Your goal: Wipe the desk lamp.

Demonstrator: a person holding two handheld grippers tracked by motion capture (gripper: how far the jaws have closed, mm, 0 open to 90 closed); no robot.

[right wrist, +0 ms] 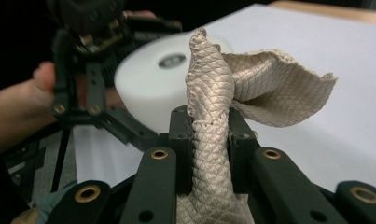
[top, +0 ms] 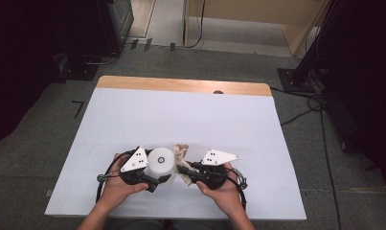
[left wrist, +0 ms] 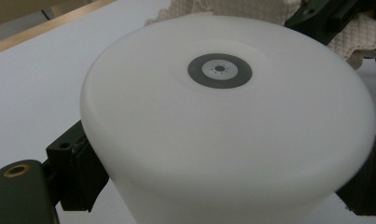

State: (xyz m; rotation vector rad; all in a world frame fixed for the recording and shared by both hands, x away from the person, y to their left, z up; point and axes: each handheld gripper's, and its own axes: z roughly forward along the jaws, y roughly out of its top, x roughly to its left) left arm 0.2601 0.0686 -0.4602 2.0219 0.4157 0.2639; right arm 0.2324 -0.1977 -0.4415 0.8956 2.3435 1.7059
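- I have the white cup (top: 161, 163) upside down in my left gripper (top: 158, 178), near the front edge of the table (top: 133, 115), a little left of centre.
- In the left gripper view the cup (left wrist: 223, 140) sits squarely between the jaws: one black pad presses its wall at the lower left, the other at the right edge. So this gripper is clamped on the cup, jaws held part-way apart by its width.
- The cup's flat base faces up and toward the camera, with a dark ring mark (left wrist: 219, 70) at its centre.
- My right gripper (top: 185, 169) is just right of the cup, its jaws pointing left toward it.
- In the right gripper view the jaws are pressed close together on a beige cloth (right wrist: 209, 140); a bunched fold stands up from between the pads and the rest flaps open to the right.
- From above, the cloth (top: 182, 151) lies between the two grippers, against the cup's right side; whether it actually touches the cup I cannot tell.
- In the right gripper view the cup (right wrist: 150, 84) appears just behind the cloth, to the left, with my left gripper (right wrist: 90, 84) and hand (right wrist: 22, 107) holding it.
- Both hands are near the table's front edge, close together; the far part of the white tabletop lies beyond them.
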